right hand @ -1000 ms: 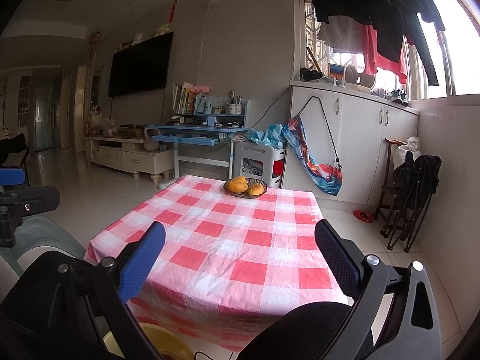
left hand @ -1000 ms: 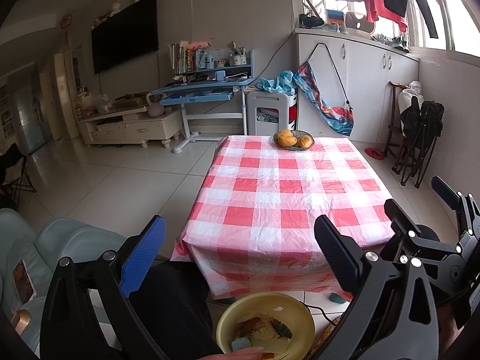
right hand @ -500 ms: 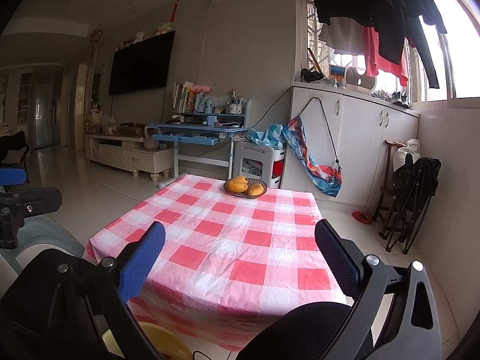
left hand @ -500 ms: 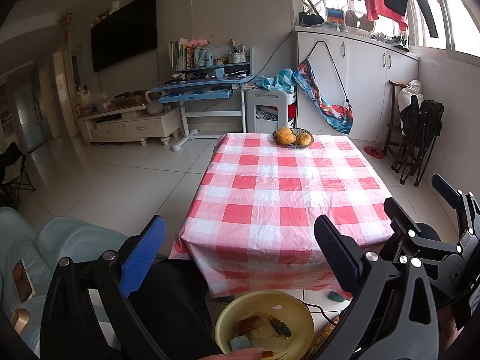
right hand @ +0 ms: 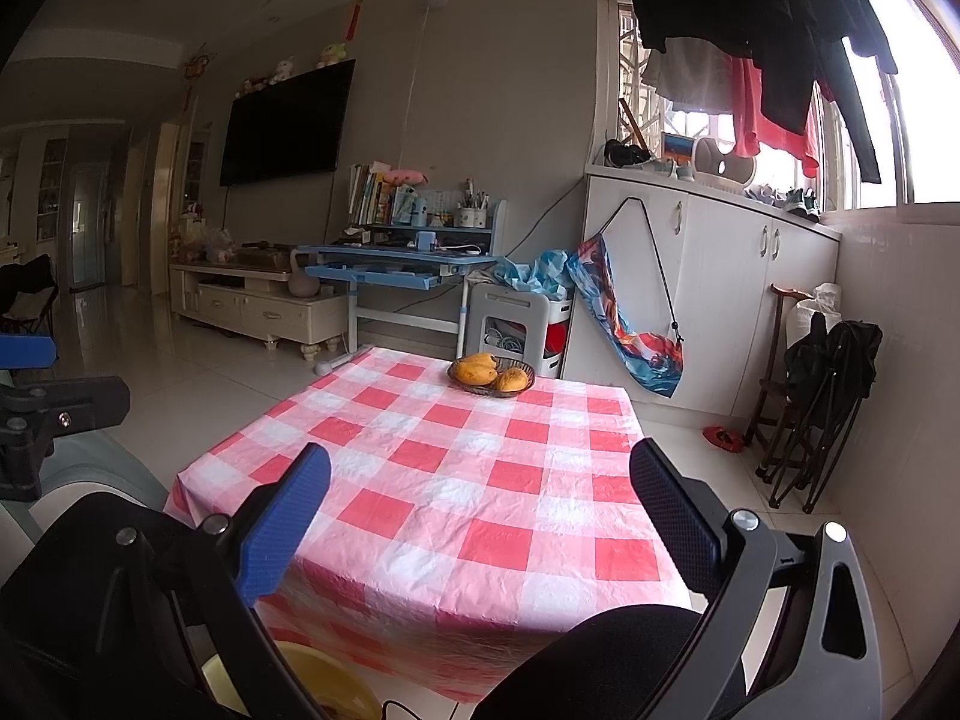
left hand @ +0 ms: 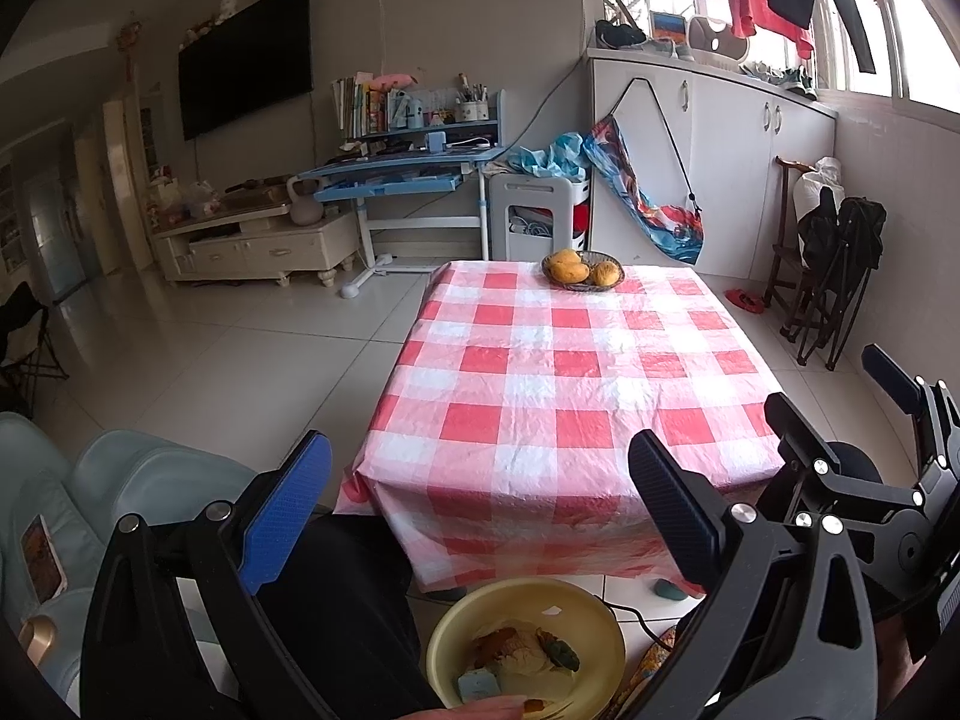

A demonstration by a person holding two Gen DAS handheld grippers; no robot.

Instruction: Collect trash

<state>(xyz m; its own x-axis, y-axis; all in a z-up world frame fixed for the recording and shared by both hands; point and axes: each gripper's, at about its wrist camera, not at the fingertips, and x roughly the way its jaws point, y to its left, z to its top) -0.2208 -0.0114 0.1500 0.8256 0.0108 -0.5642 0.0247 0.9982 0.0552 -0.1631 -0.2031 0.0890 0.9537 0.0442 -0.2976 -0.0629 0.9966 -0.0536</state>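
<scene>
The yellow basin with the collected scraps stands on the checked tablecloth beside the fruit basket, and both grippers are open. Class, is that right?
Not quite. The yellow basin is down below the table's near edge, not on the checked tablecloth; the left wrist view shows it. The fruit basket stands alone there. Both grippers are open.

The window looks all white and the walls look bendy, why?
Right wrist view: daylight overexposes the window to blank white behind the dark hanging clothes. Both views: the fisheye lens curves straight edges, like the white cabinet, and darkens the corners.

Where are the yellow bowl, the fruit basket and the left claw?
yellow bowl [left hand: 456,642]: left wrist view, bare left rim.
fruit basket [left hand: 585,287]: left wrist view, front rim.
left claw [left hand: 480,471]: left wrist view, midway between fingertips.
</scene>
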